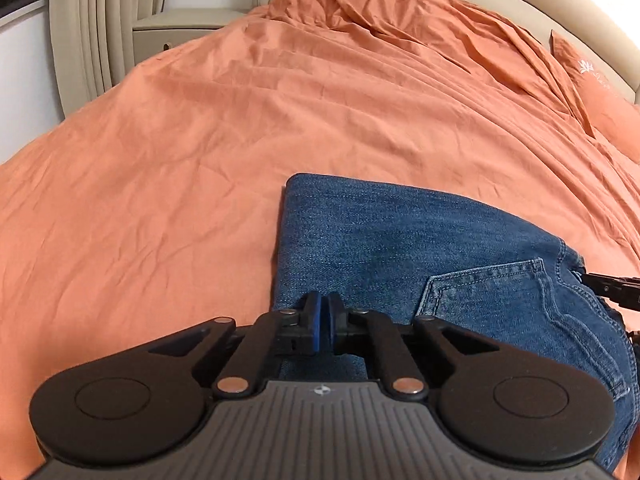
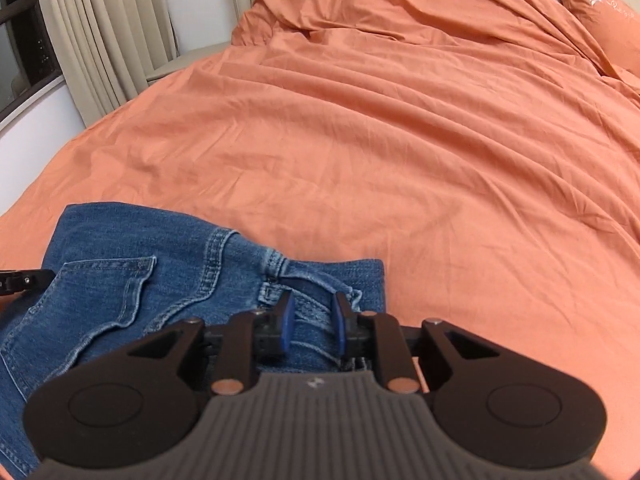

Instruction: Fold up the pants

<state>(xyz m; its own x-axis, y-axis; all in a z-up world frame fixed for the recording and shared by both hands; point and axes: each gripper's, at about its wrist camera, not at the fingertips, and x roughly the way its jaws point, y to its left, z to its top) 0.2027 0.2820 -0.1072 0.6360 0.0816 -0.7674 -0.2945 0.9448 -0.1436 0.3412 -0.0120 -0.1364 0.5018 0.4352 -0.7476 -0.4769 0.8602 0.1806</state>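
On the near part of the bed [image 1: 160, 152], spread with a wrinkled orange sheet, lie the folded blue jeans [image 1: 400, 240], back pocket up.

From the left wrist camera, the left gripper [image 1: 324, 312] sits at 6 o'clock with its blue-padded fingers [image 1: 316, 316] pressed together, no gap showing between the pads. They hang over the jeans' near left corner; whether any denim is pinched between them cannot be told. The jeans spread from the fingertips toward 1 and 3 o'clock, their folded far edge running across at about 12 o'clock and their straight left edge passing just left of the fingers. The back pocket [image 1: 492, 296] lies at 3 o'clock, and the tip of the right gripper [image 1: 612, 288] pokes in at the right edge, against the waistband.

From the right wrist camera, the right gripper [image 2: 312, 324] has its fingers [image 2: 287, 320] apart, straddling a thick seamed ridge of denim near the waistband, which lies between the pads. The rest of the jeans [image 2: 132, 240] extends toward 9 and 10 o'clock, with the pocket [image 2: 108, 292] at 9 o'clock. An orange pillow [image 2: 600, 8] lies at 1 o'clock, far off, and beige curtains [image 2: 92, 32] hang at 10 o'clock.
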